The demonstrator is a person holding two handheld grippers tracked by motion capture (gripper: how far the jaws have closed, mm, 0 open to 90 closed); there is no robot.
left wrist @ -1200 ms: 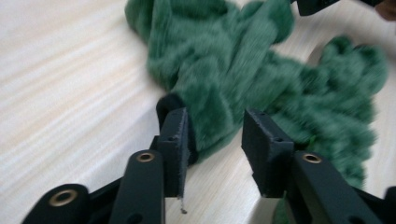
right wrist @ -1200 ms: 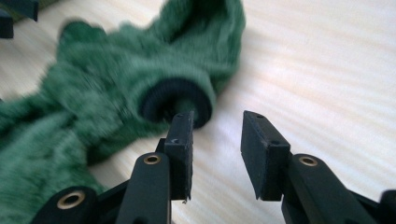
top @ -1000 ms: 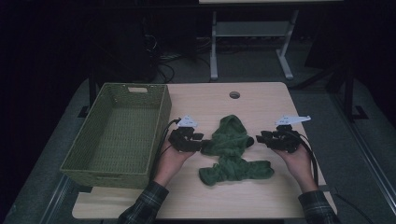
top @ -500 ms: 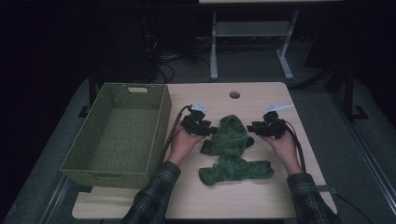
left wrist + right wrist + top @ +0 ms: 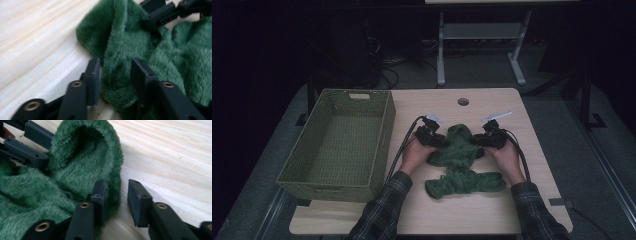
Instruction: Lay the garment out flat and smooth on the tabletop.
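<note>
Here the left gripper [image 5: 113, 75] and right gripper [image 5: 116, 195], jaws just closing, straddle folds of the green cloth [image 5: 459, 160], neither yet pinching it.

Room: dark, dim light. Pale wooden table [image 5: 472, 102]; grey floor [image 5: 572, 135]. Beyond: metal table frame [image 5: 482, 35], tangled cables [image 5: 407, 62].

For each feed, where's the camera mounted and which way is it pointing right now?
High view: above the person's side, looking forward and down on the table, basket and green cloth; forearms, hands, both tools.
Left gripper view: on the left tool, looking along its jaws, which straddle a cloth fold; right tool beyond.
Right gripper view: on the right tool, looking along its jaws at the cloth's edge.
All views share the cloth.
</note>
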